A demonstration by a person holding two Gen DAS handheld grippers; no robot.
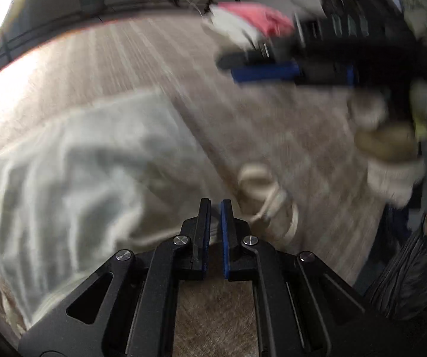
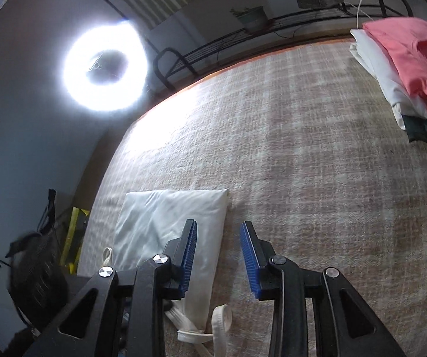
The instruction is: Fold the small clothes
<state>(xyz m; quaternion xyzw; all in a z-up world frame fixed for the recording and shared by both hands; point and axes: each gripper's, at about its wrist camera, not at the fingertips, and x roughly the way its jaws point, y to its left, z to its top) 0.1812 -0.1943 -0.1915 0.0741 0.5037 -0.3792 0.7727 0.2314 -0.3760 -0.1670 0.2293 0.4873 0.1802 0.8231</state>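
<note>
Left gripper [image 1: 215, 208], jaws pressed together on nothing, above the woven mat [image 1: 273, 136]; the folded white garment [image 1: 73, 163] lies to its left, its drawstring [image 1: 268, 196] just right of the fingertips. Right gripper [image 2: 219, 232], jaws spread and empty, hangs over the garment's right edge; stacked clothes [image 2: 406, 68] lie far right.

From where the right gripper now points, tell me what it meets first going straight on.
Probably the bare woven cover. The right gripper is open and empty, with the folded white cloth just left of its line. The clothes pile lies far right. Depth is unclear.
</note>
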